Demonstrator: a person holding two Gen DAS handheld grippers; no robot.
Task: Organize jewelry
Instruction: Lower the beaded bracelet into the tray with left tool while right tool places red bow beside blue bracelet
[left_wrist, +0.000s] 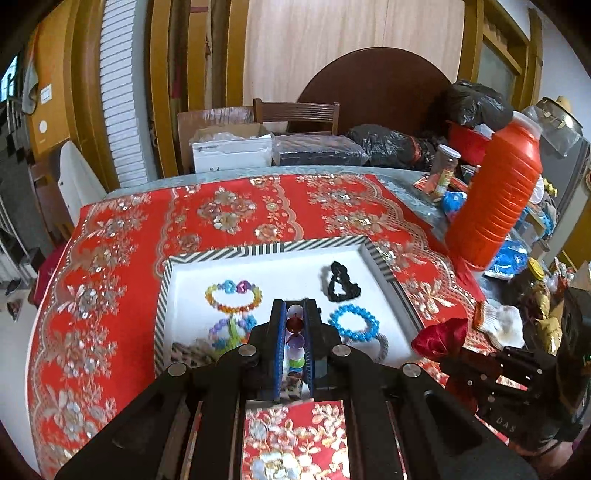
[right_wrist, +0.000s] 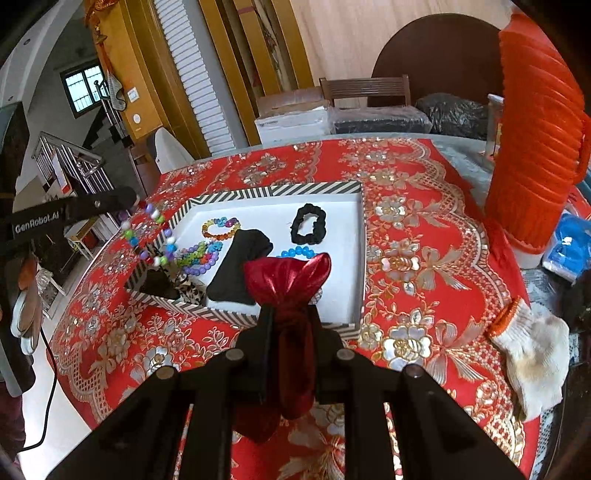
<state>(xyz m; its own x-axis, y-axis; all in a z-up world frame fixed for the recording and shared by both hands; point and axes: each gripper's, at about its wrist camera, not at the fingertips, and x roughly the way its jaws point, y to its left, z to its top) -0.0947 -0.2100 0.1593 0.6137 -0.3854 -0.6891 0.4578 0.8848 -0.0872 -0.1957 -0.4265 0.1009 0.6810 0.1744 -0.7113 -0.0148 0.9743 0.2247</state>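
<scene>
Red satin pouch (right_wrist: 291, 291) sat clamped in our right gripper (right_wrist: 291, 317) while our left gripper (left_wrist: 295, 328) pinched a beaded string (left_wrist: 295, 343) at the striped tray's (left_wrist: 258, 251) six o'clock edge.

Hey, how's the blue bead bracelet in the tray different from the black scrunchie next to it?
The blue bead bracelet is a ring of round, glossy, bright blue beads; the black scrunchie is soft, ruffled, matte black fabric. The bracelet keeps a fairly even round loop, while the scrunchie looks crumpled and uneven from the left wrist view. The scrunchie lies farther back in the striped tray, the bracelet nearer the front. Both are closed loops lying flat and loose on the tray's white floor, ungripped.
</scene>
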